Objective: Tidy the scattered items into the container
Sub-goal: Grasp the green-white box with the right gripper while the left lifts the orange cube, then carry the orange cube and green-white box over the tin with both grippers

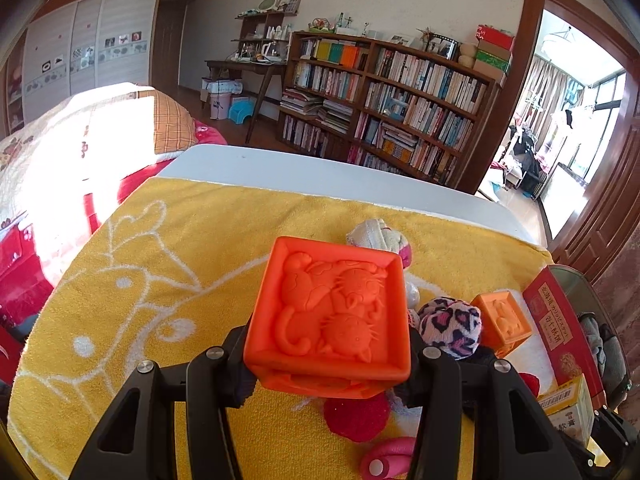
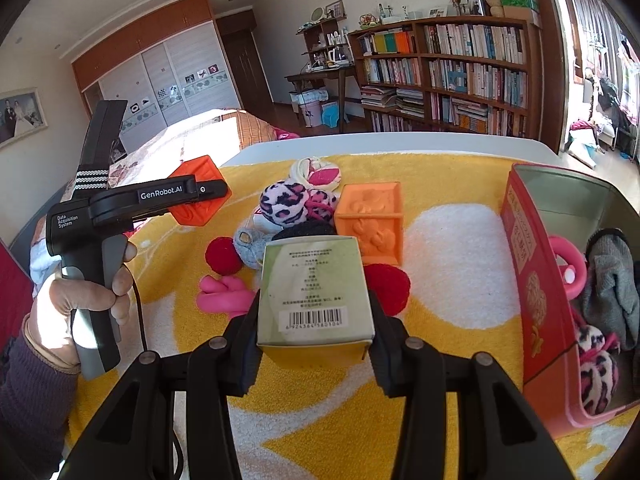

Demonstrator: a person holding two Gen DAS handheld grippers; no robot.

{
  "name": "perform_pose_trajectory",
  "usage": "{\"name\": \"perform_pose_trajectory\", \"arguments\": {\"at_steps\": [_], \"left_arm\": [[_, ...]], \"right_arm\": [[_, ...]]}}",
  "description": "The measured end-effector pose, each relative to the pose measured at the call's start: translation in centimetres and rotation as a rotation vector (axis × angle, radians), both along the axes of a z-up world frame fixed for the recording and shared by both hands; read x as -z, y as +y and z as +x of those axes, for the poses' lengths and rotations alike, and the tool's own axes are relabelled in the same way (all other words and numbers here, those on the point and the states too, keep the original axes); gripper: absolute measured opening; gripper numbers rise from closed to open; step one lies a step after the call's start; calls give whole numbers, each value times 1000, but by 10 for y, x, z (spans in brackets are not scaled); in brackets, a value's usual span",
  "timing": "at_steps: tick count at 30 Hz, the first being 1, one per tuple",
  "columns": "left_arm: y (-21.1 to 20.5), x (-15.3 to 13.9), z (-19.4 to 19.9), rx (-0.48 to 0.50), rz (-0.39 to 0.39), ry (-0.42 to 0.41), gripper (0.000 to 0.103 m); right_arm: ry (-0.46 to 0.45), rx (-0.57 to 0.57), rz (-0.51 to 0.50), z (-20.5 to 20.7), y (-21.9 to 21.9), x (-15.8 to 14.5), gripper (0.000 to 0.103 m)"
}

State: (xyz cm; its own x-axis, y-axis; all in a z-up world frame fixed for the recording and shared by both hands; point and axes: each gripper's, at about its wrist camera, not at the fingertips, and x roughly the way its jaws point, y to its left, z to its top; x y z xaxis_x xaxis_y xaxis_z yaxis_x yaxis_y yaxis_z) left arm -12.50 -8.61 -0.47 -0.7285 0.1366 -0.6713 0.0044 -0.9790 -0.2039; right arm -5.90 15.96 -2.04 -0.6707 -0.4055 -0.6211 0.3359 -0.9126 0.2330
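My left gripper (image 1: pixel 330 364) is shut on a red-orange embossed cube (image 1: pixel 332 312) and holds it above the yellow towel (image 1: pixel 160 280); it also shows in the right wrist view (image 2: pixel 198 196). My right gripper (image 2: pixel 316 340) is shut on a small green-white carton with a barcode (image 2: pixel 314 292). The red tin container (image 2: pixel 532 280) stands at the right, holding a grey sock (image 2: pixel 608 280), a pink toy (image 2: pixel 568 268) and a leopard sock ball (image 2: pixel 596 364). On the towel lie a light orange cube (image 2: pixel 370 220), a leopard sock ball (image 2: pixel 286 202), a white-pink sock ball (image 2: pixel 316 172), red pads (image 2: pixel 222 254) and a pink toy (image 2: pixel 224 298).
The towel covers a white table (image 2: pixel 360 142). A bed (image 1: pixel 100 132) lies to the left, a bookshelf (image 1: pixel 400 100) behind. The tin also shows at the right in the left wrist view (image 1: pixel 560 328), with the carton (image 1: pixel 568 408) beside it.
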Motion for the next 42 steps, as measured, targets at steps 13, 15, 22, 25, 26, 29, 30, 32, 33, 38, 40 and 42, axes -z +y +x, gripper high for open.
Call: {"name": "perform_pose_trajectory", "arguments": {"at_steps": [13,15,22,25,26,29,30,32,33,38,40,42], "left_arm": [[71,-30,11,162,21,29,54],[87,-36,11,197,17,32,54],[157,-47,1,322,21,28,54],[193,-50,-3,378,28,23,54],[205,-50,-3,396,24,24,54],[239,-51,-8,439,6,25,54],[249,-51,-11,449,4,23,54],[265,-50,-16,461,-2,20,54],[272,-50,-20,466,-4,18,54],[300,-45,-30,483,-14,5,54],[310,-43,-34,492,-20,3,54],[321,-42,-39,503,-29,1,54]], "right_arm": [[74,342,-134,0,94,-31,49],[80,381,-142,2,110,-34,49],[123,506,-43,13,157,-37,49],[141,522,0,15,166,-36,49],[143,525,10,16,168,-35,49],[134,521,2,16,174,-31,49],[131,517,-8,16,175,-31,49],[134,515,-13,17,177,-31,49],[138,517,-9,17,177,-31,49],[145,532,8,20,178,-30,49],[144,542,16,20,179,-29,49],[140,545,20,19,179,-28,49]]}}
